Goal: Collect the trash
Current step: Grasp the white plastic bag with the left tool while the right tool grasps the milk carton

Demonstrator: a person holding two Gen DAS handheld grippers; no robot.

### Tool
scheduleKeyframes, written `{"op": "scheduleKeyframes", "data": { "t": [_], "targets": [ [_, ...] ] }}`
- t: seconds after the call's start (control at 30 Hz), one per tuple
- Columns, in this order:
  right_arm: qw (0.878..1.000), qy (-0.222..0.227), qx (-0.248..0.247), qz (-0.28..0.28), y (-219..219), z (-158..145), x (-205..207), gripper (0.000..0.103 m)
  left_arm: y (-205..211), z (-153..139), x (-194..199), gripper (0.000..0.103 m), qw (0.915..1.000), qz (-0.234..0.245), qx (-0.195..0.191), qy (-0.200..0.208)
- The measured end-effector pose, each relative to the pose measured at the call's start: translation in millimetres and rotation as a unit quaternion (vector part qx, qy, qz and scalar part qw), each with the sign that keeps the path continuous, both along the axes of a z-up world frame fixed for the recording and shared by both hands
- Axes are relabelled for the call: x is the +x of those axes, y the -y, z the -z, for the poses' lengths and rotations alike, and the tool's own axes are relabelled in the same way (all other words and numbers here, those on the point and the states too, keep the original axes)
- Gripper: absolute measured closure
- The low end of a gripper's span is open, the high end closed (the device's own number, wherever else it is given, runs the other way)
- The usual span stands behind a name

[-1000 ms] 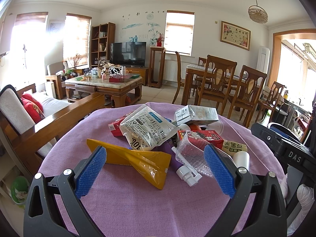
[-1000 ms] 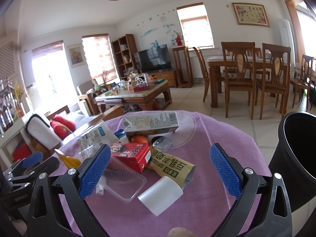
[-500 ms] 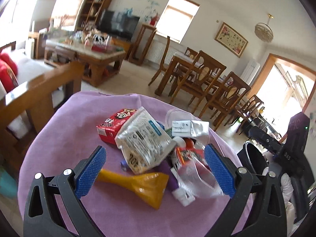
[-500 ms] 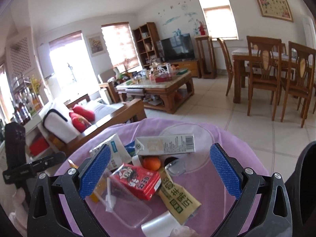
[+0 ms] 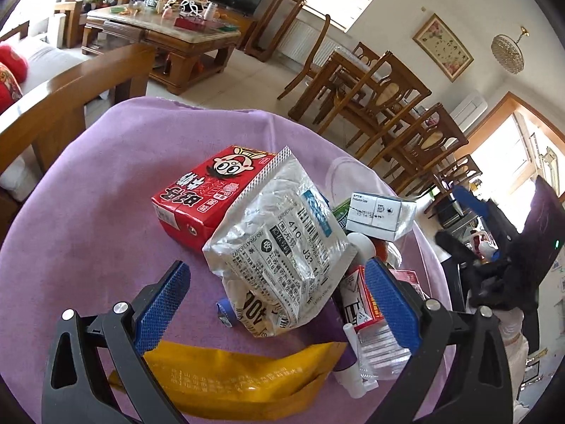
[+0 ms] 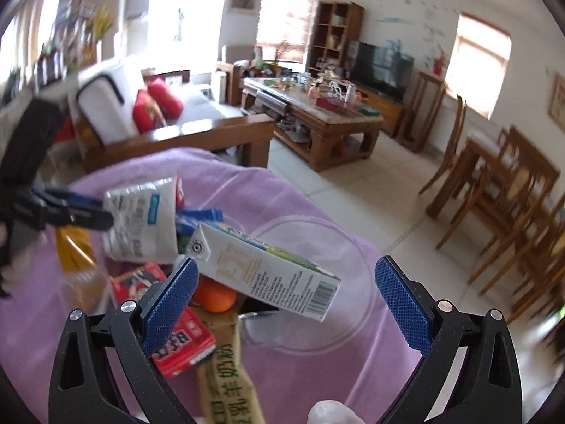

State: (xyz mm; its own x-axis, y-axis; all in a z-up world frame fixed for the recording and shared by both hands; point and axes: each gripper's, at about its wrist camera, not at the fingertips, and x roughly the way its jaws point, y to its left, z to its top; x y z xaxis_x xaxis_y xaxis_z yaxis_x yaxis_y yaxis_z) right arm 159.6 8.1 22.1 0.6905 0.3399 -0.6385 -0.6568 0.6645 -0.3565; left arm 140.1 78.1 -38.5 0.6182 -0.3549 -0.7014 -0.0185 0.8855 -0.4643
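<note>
A heap of trash lies on a round tabletop covered in purple cloth. The left tongs hang spread wide and empty over a crinkled silver bag that leans on a red carton, with a yellow pouch just below. The right tongs (also spread, holding nothing) frame a white milk carton resting above an orange.

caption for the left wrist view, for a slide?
Open left tongs straddle a silver foil bag leaning on a red carton amid trash on the purple tablecloth.
</note>
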Motion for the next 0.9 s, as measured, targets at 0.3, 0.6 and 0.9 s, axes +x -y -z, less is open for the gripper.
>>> {"op": "scheduleKeyframes", "data": {
  "t": [0.3, 0.6, 0.9],
  "targets": [
    [0.990, -0.065, -0.079, -0.093, -55, 39, 30, 0.028, 7, 18, 4, 0.023, 0.9993, -0.003, -0.031, -0.019],
    [0.993, -0.070, -0.036, -0.084, -35, 35, 21, 0.052, 4, 22, 3, 0.071, 0.9990, -0.013, -0.043, -0.002],
    [0.995, -0.077, 0.036, -0.053, 7, 3, 8, 0.101, 6, -9, -21, 0.080, 0.9971, -0.013, -0.040, 0.064]
  ]
}}
